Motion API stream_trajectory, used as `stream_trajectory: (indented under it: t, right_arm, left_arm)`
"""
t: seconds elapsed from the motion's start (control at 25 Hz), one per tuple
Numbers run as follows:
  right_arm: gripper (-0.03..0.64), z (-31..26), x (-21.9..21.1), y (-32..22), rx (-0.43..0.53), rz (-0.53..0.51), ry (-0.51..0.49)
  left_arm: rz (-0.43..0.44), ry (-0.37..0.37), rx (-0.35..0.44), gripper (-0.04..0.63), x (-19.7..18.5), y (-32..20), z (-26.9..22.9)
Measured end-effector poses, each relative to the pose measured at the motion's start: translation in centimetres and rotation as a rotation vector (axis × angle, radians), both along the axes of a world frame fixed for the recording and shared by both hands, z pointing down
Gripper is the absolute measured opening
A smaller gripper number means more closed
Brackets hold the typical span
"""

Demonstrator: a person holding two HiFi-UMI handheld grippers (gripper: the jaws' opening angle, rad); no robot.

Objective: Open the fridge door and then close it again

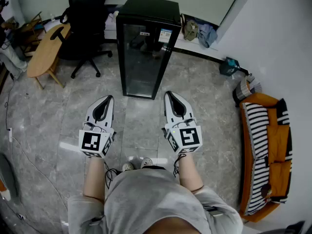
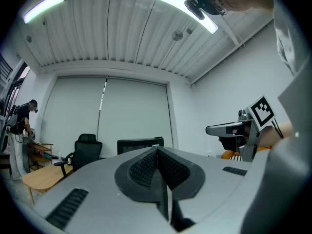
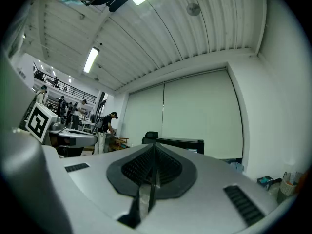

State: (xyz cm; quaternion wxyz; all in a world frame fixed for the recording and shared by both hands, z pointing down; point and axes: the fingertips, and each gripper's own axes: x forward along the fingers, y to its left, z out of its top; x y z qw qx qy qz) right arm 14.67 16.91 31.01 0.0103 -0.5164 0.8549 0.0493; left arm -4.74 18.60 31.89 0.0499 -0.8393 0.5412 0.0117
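Note:
A small black fridge (image 1: 145, 48) with a glass door stands on the grey floor ahead of me, its door closed. Its top edge shows beyond the jaws in the left gripper view (image 2: 140, 144) and in the right gripper view (image 3: 181, 144). My left gripper (image 1: 106, 99) is held level, well short of the fridge, jaws pressed together with nothing between them. My right gripper (image 1: 171, 95) hangs beside it, also level and shut, empty. Neither touches the fridge.
A black office chair (image 1: 86, 21) and a wooden table (image 1: 46, 50) stand left of the fridge. An orange sofa with striped cushions (image 1: 265, 152) lines the right wall. Bags (image 1: 199, 32) lie behind the fridge. A person (image 3: 108, 128) stands far off.

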Motion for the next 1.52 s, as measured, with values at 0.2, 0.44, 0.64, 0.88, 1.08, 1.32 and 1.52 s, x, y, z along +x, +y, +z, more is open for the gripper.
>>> stream_trajectory:
  t: [0.2, 0.44, 0.64, 0.88, 1.08, 1.32, 1.52]
  right_arm:
    - [0.025, -0.3, 0.5, -1.0, 0.003, -0.010, -0.001]
    - [0.025, -0.2, 1.1, -1.7, 0.005, -0.037, 0.009]
    - [0.025, 0.3, 1.4, -2.3, 0.008, -0.058, 0.001]
    - [0.025, 1.7, 1.9, -3.0, -0.011, -0.069, -0.020]
    - [0.025, 2.2, 1.7, -4.7, -0.029, -0.063, -0.032]
    - [0.025, 2.0, 0.0, -8.6, -0.030, -0.035, -0.038]
    - [0.025, 1.7, -1.4, -12.0, -0.029, 0.001, -0.054]
  left_arm:
    - [-0.005, 0.004, 0.002, 0.015, 0.7, -0.9, -0.4]
    - [-0.025, 0.002, 0.007, 0.015, 1.5, -1.3, -0.3]
    - [-0.051, 0.012, 0.004, 0.015, 1.8, -1.6, 0.0]
    - [-0.059, 0.011, -0.017, 0.015, 2.3, -2.0, 1.4]
    - [-0.051, 0.014, -0.023, 0.015, 2.0, -3.9, 1.5]
    - [-0.019, 0.018, -0.021, 0.015, 0.4, -8.2, 1.3]
    - [0.010, 0.020, -0.020, 0.015, -1.4, -12.1, 1.1]
